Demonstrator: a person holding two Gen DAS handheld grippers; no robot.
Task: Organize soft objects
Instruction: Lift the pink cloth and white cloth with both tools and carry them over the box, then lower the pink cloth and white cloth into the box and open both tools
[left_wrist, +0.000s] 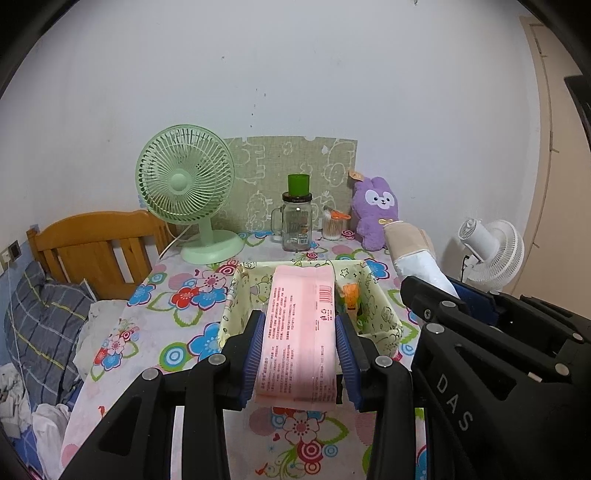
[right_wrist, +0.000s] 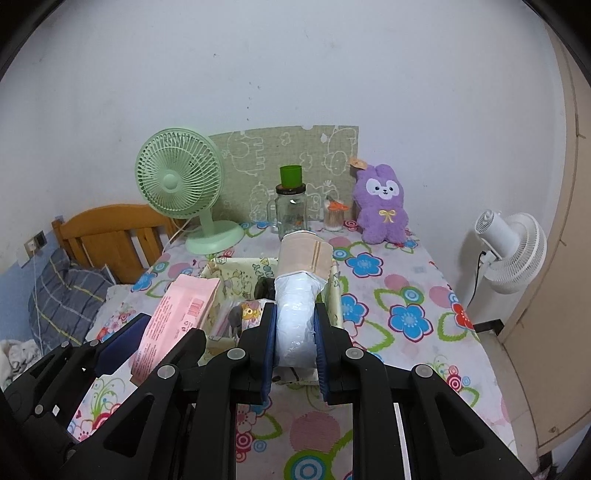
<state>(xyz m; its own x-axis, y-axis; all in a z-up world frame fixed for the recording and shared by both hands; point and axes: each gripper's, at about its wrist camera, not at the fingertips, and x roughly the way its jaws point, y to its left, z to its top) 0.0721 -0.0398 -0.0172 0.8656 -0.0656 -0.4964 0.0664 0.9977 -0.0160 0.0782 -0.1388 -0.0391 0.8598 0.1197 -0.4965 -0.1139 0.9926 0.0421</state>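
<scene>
Left gripper (left_wrist: 300, 332) clamps its blue pads on the pink tissue pack (left_wrist: 301, 332), held lengthwise above the near end of the fabric storage box (left_wrist: 380, 306). Right gripper (right_wrist: 295, 332) is squeezed narrow on a white plastic-wrapped roll (right_wrist: 297, 314) with a beige band, also held above the box on its right side. At the far edge of the floral tablecloth (right_wrist: 406, 295): one green desk fan (left_wrist: 184, 177), one glass jar (left_wrist: 295, 225), one purple plush bunny (right_wrist: 382, 203). A second, white fan (right_wrist: 513, 243) stands off right.

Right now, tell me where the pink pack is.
The pink pack is clamped in the left gripper, held over the fabric bin.
</scene>
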